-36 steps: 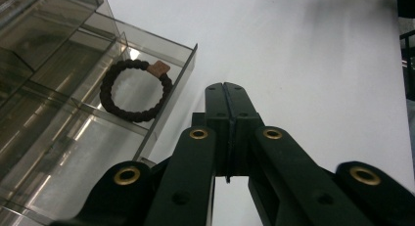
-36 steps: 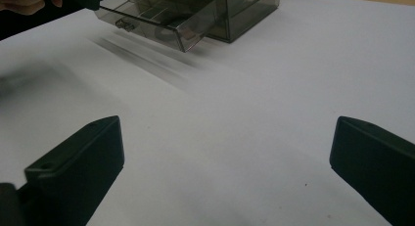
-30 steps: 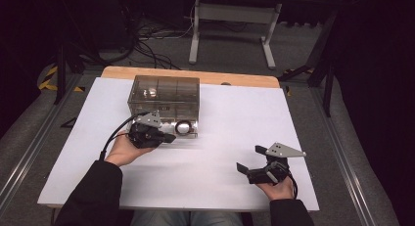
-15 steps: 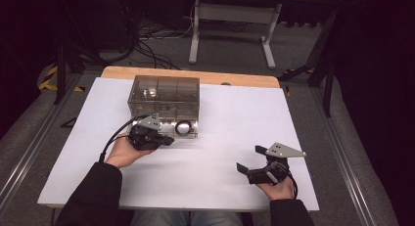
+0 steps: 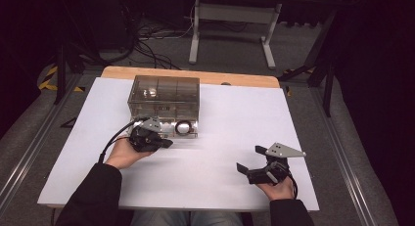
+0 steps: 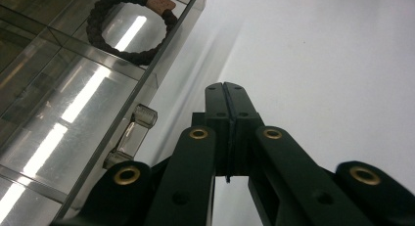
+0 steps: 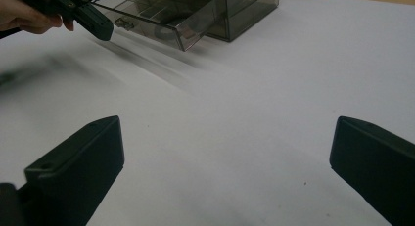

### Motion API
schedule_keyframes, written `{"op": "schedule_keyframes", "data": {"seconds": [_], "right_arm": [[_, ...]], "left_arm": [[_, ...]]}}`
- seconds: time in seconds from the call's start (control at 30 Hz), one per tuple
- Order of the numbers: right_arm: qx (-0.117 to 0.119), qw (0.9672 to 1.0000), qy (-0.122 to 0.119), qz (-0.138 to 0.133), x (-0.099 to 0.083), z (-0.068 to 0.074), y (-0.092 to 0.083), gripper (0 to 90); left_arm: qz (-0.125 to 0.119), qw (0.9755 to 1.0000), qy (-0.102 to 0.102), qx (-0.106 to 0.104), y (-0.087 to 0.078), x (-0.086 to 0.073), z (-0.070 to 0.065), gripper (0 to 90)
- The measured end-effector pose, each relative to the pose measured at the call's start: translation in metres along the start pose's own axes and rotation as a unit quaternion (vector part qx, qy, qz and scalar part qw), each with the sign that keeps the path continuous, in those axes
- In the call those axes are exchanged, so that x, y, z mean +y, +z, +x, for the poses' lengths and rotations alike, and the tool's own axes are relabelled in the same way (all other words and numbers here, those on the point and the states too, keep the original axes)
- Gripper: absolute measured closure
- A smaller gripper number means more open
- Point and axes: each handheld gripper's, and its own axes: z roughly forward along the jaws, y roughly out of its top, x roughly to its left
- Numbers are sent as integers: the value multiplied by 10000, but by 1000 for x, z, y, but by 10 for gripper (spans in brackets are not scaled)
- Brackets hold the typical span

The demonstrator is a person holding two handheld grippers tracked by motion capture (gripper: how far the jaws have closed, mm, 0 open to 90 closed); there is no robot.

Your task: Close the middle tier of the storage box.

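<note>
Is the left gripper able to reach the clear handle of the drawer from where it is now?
Probably yes. The left gripper sits right beside the drawer handle, with nothing between them. But its jaws are shut and empty, so they would have to open first to take the handle of the pulled-out drawer.

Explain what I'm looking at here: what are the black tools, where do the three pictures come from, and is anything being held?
A person sits at a white table with a hand-held two-jaw gripper in each hand. One camera looks down from above; the others ride on each gripper. The left gripper is shut on nothing, beside the handle of a smoky clear drawer box. Its drawer is pulled out, with a dark braided ring inside. The right gripper rests open, apart, holding nothing.
</note>
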Motion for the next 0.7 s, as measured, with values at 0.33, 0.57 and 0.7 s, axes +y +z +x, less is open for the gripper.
{"op": "schedule_keyframes", "data": {"seconds": [0.33, 0.57, 0.7], "right_arm": [[-4, 10000, 30, 8, 0, 0, 0, 2], [-4, 10000, 30, 17, 0, 1, 0, 2], [-7, 10000, -2, 30, 0, 0, 0, 2]], "left_arm": [[206, 9997, 14, 120, 3, -2, 3, 895], [297, 9994, -31, 173, 6, -4, 7, 895], [343, 9992, -19, 192, 8, -5, 8, 895]]}}
